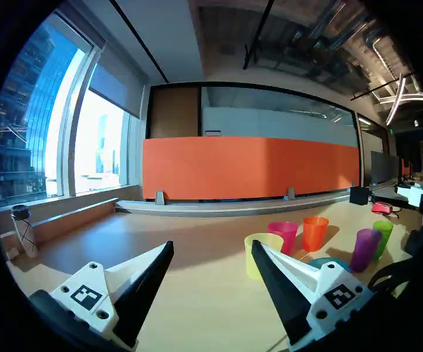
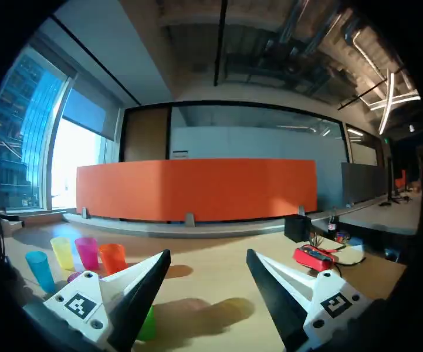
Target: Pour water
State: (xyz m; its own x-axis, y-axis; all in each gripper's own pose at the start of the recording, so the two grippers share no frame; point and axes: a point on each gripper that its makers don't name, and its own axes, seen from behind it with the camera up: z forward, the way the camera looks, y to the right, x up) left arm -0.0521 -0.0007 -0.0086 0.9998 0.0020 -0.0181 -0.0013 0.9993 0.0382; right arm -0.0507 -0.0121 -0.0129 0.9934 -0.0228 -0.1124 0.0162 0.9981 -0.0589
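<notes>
Several coloured plastic cups stand in a cluster on the wooden table. In the left gripper view, the yellow cup (image 1: 261, 253) is just behind my right finger, with the pink cup (image 1: 283, 234), orange cup (image 1: 315, 232), purple cup (image 1: 364, 249) and green cup (image 1: 382, 236) beyond it. My left gripper (image 1: 211, 245) is open and holds nothing. In the right gripper view, the blue cup (image 2: 40, 270), yellow cup (image 2: 63, 252), pink cup (image 2: 87, 251) and orange cup (image 2: 112, 258) stand at the left. A green cup (image 2: 148, 324) peeks from under my left finger. My right gripper (image 2: 207, 253) is open and holds nothing.
A clear bottle with a dark cap (image 1: 23, 230) stands by the window ledge at the left. A red object (image 2: 312, 257), a black box (image 2: 297, 227) and a dark bottle (image 2: 331, 223) sit at the table's right. An orange partition (image 1: 246, 167) runs along the far edge.
</notes>
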